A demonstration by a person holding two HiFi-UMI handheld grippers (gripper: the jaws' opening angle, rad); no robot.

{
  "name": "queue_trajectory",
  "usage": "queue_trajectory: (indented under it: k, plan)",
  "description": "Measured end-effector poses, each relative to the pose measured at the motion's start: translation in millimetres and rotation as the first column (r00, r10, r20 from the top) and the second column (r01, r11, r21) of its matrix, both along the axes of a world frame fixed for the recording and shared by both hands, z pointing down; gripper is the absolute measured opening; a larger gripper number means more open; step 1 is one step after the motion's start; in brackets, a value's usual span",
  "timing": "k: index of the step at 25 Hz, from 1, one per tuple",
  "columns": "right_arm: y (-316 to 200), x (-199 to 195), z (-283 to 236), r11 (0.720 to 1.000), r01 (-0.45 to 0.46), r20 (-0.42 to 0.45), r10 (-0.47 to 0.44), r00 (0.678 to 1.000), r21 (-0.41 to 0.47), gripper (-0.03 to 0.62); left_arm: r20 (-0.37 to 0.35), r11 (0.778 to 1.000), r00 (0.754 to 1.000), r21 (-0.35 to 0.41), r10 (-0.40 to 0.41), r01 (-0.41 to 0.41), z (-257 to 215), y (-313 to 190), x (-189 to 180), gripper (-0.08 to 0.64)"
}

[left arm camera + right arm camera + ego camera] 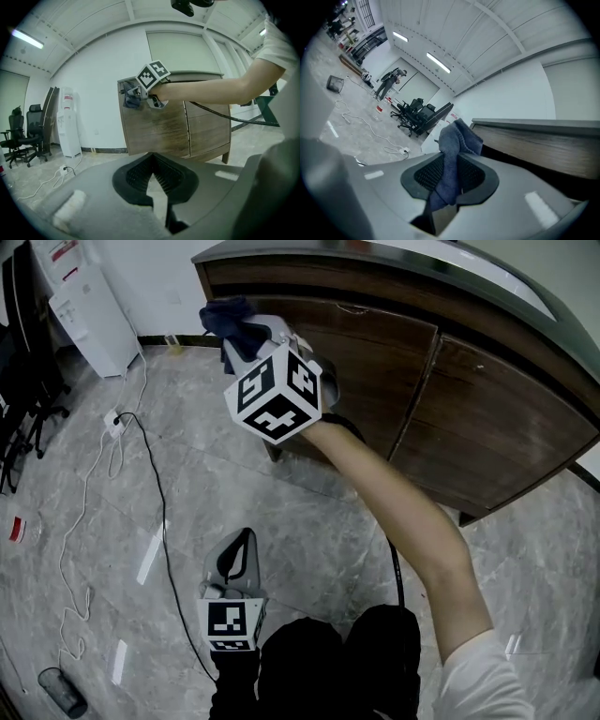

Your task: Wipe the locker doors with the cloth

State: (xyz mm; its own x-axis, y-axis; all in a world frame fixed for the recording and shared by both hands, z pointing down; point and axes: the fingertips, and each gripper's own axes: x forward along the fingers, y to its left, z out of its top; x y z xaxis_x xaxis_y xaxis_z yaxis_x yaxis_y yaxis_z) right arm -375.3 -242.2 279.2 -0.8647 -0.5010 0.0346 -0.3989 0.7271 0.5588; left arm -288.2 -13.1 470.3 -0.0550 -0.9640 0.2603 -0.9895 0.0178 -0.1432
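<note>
Right hand-held gripper (451, 164) pinches cloth (458, 138) beside top corner of locker (487, 427); left hand-held gripper (152, 171) pressed together, empty. Judged mid-wipe; next needs cloth pressed flat on door (375, 381).

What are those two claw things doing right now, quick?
Left gripper: jaws shut, nothing between them.
Right gripper: jaws shut on the blue cloth.

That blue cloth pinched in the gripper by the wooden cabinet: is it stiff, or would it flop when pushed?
Probably floppy: the cloth bunches and folds over beyond the right gripper. Likely light, since one small pinch carries it. Its fuzzy surface would probably drag on the locker door, not slide.
</note>
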Motion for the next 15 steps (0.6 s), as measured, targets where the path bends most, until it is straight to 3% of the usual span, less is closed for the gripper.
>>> queue_trajectory:
  k: [3, 7, 15]
  plan:
    - [13, 32, -2, 1.0, 0.026, -0.002, -0.026, 1.0, 0.009, 0.094, 0.005, 1.0, 1.0, 0.004, 0.009, -0.009, -17, -8, 9, 0.003]
    - [27, 91, -8, 0.998, 0.034, -0.004, -0.034, 0.999, -0.045, 0.094, -0.001, 0.999, 1.0, -0.03, 0.021, -0.021, -62, -18, 32, 0.003]
    - [43, 242, -101, 0.972, -0.091, 0.058, 0.106, 0.993, -0.217, 0.094, -0.005, 0.989, 0.995, -0.102, 0.103, -0.103, -201, -35, 96, 0.003]
